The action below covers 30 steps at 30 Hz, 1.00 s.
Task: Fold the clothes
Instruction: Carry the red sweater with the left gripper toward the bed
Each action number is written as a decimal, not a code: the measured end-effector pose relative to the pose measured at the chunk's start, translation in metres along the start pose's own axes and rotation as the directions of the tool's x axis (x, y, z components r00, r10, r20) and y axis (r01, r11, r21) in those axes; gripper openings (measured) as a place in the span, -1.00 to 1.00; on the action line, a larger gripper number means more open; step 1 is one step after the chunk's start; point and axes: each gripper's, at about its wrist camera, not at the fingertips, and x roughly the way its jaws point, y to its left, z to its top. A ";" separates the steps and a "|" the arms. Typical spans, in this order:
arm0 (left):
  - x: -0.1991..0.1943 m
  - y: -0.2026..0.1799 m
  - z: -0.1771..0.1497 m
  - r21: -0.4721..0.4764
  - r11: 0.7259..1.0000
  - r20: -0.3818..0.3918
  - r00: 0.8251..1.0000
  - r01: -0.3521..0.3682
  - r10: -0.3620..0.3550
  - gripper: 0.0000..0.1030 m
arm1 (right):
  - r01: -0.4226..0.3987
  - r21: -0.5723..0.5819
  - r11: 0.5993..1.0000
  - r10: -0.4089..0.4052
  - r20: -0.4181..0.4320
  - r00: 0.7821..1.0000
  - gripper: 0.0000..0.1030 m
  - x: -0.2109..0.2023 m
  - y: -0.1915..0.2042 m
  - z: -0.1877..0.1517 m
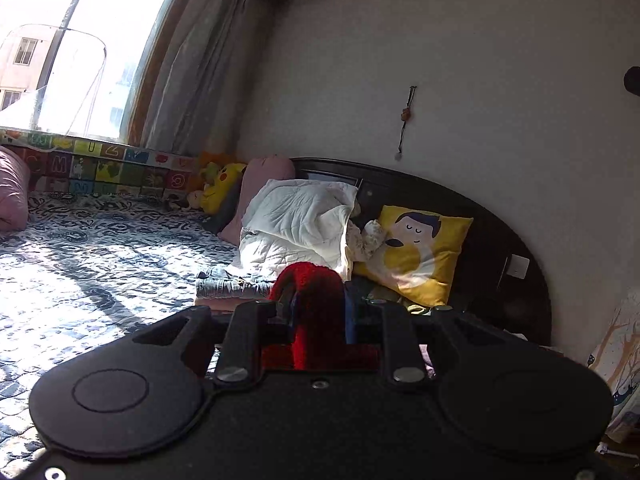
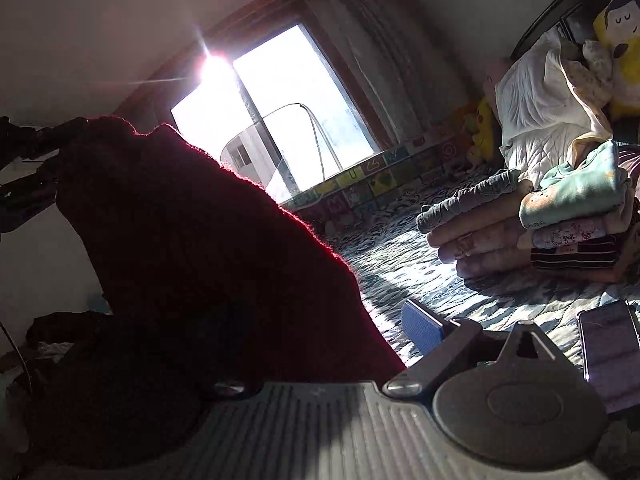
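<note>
On a patterned bed [image 1: 100,240] beneath a sunlit window [image 1: 80,40], a folding job is under way. At far left, alphabet play mats [image 1: 96,164] line the sill, with a yellow plush toy [image 1: 220,188] propped beside them. Right of that, a white quilt [image 1: 296,224] is heaped against the dark headboard [image 1: 480,220], and a yellow cushion [image 1: 416,256] leans at its right.

Near the lens in the left wrist view, the left gripper [image 1: 320,312] is clenched on a red knit garment [image 1: 316,300], the cloth bunched between its blue pads [image 1: 350,316] and lifted clear of the bed.

From the right wrist view, the same red garment fills the left half of the frame, dark against the glare. It drapes over the right gripper [image 2: 320,340]; one blue pad [image 2: 422,330] shows at the cloth's right edge, the other is hidden, so whether this tool grips cannot be told. Farther right, a stack of folded clothes [image 2: 520,228] sits on the bed, and a phone [image 2: 610,352] lies near the right edge.
</note>
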 end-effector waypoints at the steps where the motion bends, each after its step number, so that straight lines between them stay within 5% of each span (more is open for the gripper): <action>1: -0.001 0.000 0.000 -0.001 1.000 0.001 1.000 0.005 -0.005 -0.62 | -0.049 0.024 0.999 0.049 -0.007 0.999 0.64 0.000 -0.004 0.002; 5: -0.001 0.003 -0.003 -0.003 1.000 -0.012 1.000 0.005 -0.005 -0.62 | -0.203 0.150 0.968 0.208 -0.019 0.978 0.47 0.001 -0.019 0.001; 7: -0.002 0.004 -0.005 -0.005 1.000 -0.019 1.000 0.003 -0.003 -0.62 | -0.266 0.215 0.940 0.274 -0.008 0.962 0.22 0.002 -0.026 -0.003; 8: -0.001 0.006 -0.006 -0.008 1.000 -0.020 1.000 -0.002 0.002 -0.62 | -0.273 0.224 0.936 0.284 -0.020 0.959 0.12 0.004 -0.027 -0.004; 10: -0.002 0.012 -0.009 -0.021 1.000 -0.022 1.000 -0.017 0.017 -0.62 | -0.287 0.236 0.929 0.305 -0.046 0.951 -0.46 0.009 -0.028 -0.008; 14: -0.004 0.036 -0.017 -0.086 0.996 -0.019 0.999 -0.036 0.035 -0.61 | -0.284 0.279 0.917 0.308 -0.045 0.950 -0.64 0.018 -0.029 -0.011; 22: 0.012 0.052 -0.027 -0.162 0.987 -0.019 1.000 -0.004 0.001 -0.61 | -0.092 0.135 0.987 0.091 0.013 0.996 -0.69 0.033 -0.025 0.039; 30: 0.028 0.055 -0.038 -0.316 0.938 0.056 0.989 0.144 -0.133 -0.61 | 0.055 -0.084 0.995 -0.041 0.160 0.986 -0.70 0.034 -0.003 0.118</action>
